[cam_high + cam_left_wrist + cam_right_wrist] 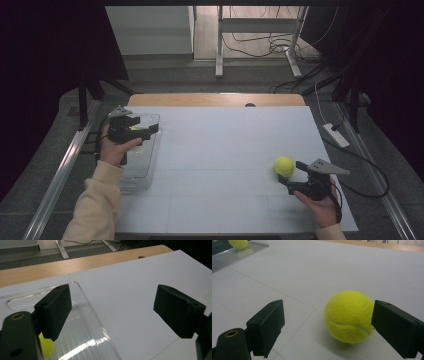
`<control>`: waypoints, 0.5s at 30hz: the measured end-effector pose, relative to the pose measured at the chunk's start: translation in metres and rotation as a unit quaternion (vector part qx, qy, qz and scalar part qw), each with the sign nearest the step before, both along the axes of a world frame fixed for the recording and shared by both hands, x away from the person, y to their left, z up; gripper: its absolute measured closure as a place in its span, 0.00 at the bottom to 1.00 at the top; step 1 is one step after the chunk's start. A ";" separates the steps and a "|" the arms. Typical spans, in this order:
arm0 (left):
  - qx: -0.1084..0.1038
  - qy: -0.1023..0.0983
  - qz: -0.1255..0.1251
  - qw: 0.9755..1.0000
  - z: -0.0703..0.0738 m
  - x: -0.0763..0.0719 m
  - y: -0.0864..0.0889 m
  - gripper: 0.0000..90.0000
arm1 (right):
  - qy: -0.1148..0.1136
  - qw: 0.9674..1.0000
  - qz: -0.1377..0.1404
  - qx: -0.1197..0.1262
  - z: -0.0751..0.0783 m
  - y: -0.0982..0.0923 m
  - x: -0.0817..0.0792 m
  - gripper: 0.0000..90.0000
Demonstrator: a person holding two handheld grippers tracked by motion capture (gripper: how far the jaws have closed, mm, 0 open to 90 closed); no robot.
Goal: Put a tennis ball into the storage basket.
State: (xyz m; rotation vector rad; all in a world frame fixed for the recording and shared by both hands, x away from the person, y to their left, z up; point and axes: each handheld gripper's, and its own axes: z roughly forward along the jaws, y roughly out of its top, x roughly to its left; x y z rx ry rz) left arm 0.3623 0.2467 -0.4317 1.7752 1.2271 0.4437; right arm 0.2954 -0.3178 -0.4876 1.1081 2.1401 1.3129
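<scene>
Our right claw (325, 327) stands open on the tabletop (220, 150) with the tennis ball (349, 316) between its jaws, hard by one pad and well clear of the other, while our left claw (112, 312) hangs open and empty over the clear tray (95, 327), well apart from that ball, with a second yellow ball (46, 348) lying in the tray beneath it. If we close off-centre, we judge the near pad may nudge the ball and send it rolling away. We can read no brand or writing on it.

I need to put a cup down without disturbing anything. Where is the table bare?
The white table is bare between the clear bin and the tennis ball. It is crowded at that ball beside the right hand-held gripper.
</scene>
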 end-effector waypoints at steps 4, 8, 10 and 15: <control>0.000 -0.006 -0.011 1.000 0.002 -0.002 -0.008 0.18 | -0.002 1.000 0.003 0.003 0.000 0.000 -0.001 0.13; 0.001 -0.011 -0.019 1.000 0.004 -0.004 -0.015 0.18 | -0.003 1.000 0.002 0.003 0.001 -0.001 -0.002 0.13; 0.001 -0.013 -0.022 1.000 0.005 -0.005 -0.018 0.18 | -0.004 1.000 0.002 0.004 0.001 -0.001 -0.002 0.13; 0.002 -0.014 -0.033 0.999 0.005 -0.006 -0.028 0.18 | -0.005 1.000 0.000 0.006 0.002 -0.001 -0.003 0.13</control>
